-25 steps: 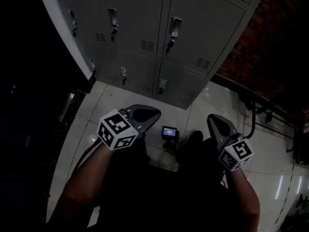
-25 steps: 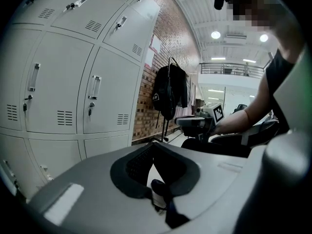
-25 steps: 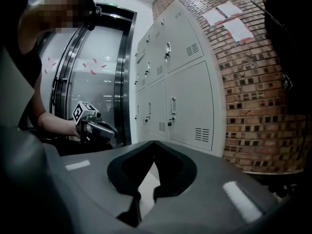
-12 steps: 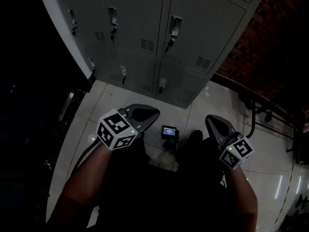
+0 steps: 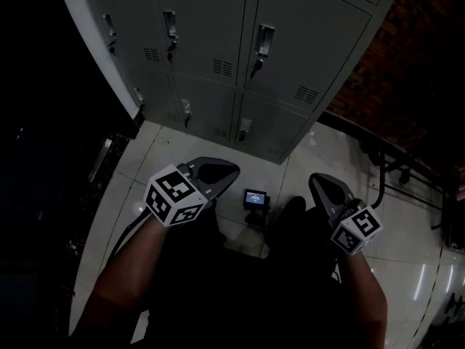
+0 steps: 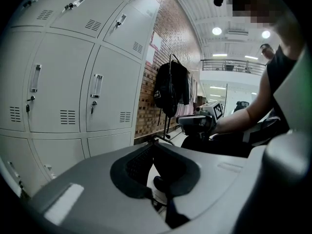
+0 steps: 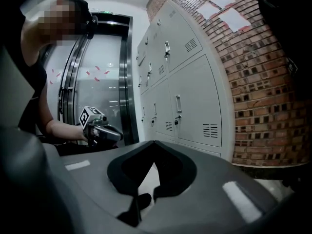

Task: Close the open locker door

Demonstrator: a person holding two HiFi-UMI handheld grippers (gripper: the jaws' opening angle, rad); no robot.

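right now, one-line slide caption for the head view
Left gripper and right gripper, both shut and empty, face grey lockers with every visible door closed.

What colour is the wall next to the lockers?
Red-brown brick wall, best seen in the right gripper view.

Right gripper (image 7: 154,143): jaws together, tips meeting, nothing between them. Beyond the tips, a bank of grey lockers (image 7: 195,101) stands against the brick wall (image 7: 265,91); every locker door in view sits flush. Paper sheets (image 7: 225,8) are stuck high on the brick. At left, a bare forearm (image 7: 61,129) holds the left gripper (image 7: 108,132) in front of a metal-framed glass door (image 7: 100,67).
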